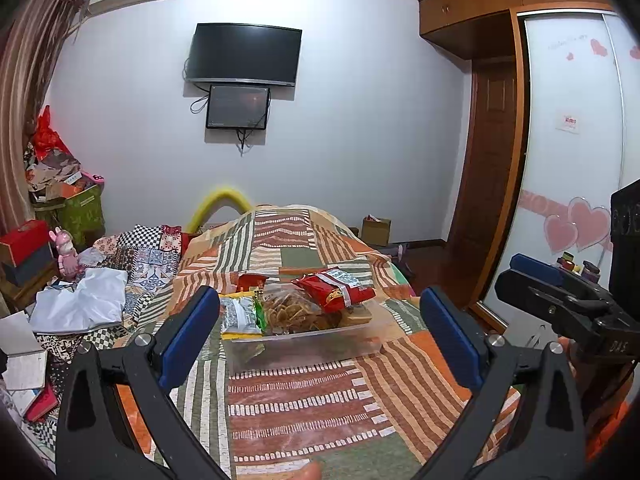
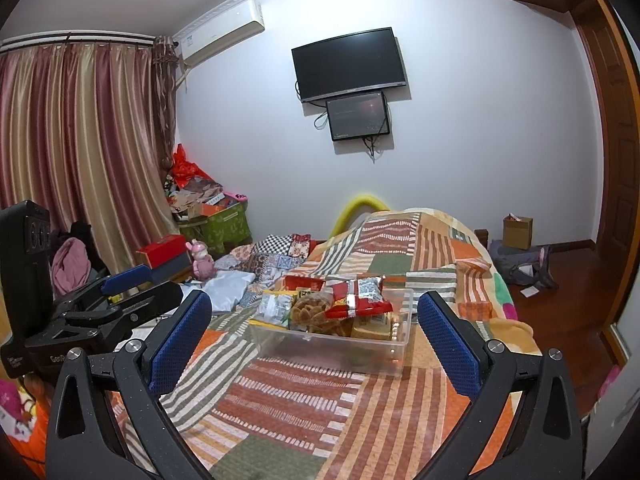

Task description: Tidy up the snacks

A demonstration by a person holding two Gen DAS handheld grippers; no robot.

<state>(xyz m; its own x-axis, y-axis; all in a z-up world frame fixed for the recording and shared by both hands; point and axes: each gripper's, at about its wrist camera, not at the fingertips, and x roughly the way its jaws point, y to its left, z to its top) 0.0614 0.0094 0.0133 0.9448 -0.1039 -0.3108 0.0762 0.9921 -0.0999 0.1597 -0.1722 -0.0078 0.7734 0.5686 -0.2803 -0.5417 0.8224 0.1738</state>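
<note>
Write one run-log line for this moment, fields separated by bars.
left tool open, empty | right tool open, empty | clear bin on bed, snacks inside | red bag on top

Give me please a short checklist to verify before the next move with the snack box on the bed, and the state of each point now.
1. Left gripper open and holding nothing: ok.
2. Right gripper open and holding nothing: ok.
3. Clear plastic box resting flat on the patchwork quilt: ok.
4. All snacks fully inside the box: not ok. The red packet lies on top of the pile, above the rim, and the white-green packet hangs over the left edge.
5. Free path from both grippers to the box: ok, only bare quilt lies between.
6. Snacks behind the box, such as the red pack, inside or outside it: cannot tell.
</note>
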